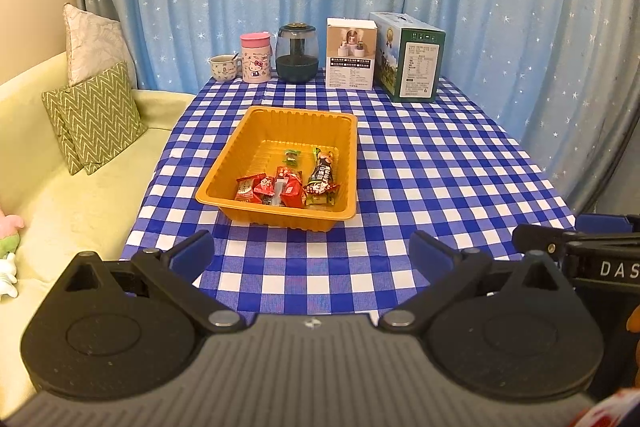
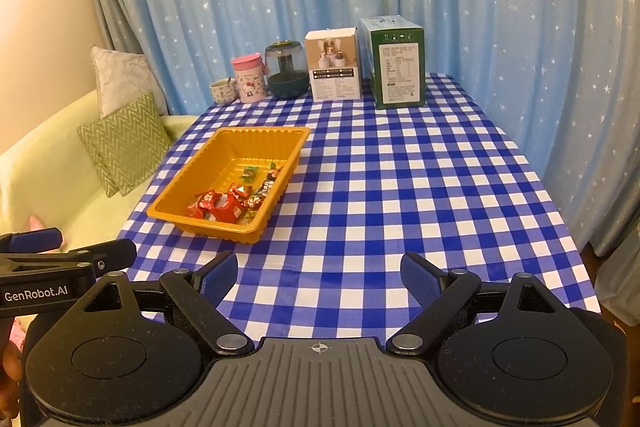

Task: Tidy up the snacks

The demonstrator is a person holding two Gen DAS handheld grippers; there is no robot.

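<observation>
Near the left edge of the bench (image 1: 440,163), about midway from the near edge to the far edge, sits the orange tray (image 1: 224,167) with the snacks (image 1: 288,185) already in it: red wrappers bunched at its near end, a dark bar (image 1: 322,175) along its right wall, a small green candy (image 1: 292,157) further in. No loose snacks show on the checked cloth in either view, so the sorting looks done or nearly done; judge it as a wrap-up step.

Your left gripper (image 1: 312,251) hovers over the near edge of the bench, fingers spread wide, nothing between them. Your right gripper (image 2: 318,277) hovers just beside it, also wide open and empty. Neither touches the tray.

If you tidy further:
- Come at the tray from the near end, where the pile is.
- The wrappers are thin and crinkly, likely to slip, so pinch a crimped end rather than the flat middle.
- The tray looks light and may slide; brace its near rim with one gripper while the other picks.
- The red wrappers overlap, so take the top one first.
- Stay clear of the row along the far edge: small cup (image 1: 222,67), pink mug (image 1: 256,59), dark jar (image 1: 298,53), white box (image 1: 350,53), green box (image 1: 410,57). They are well apart from the tray.
- If nothing needs moving, pull both grippers back level and keep the fingers open.
</observation>
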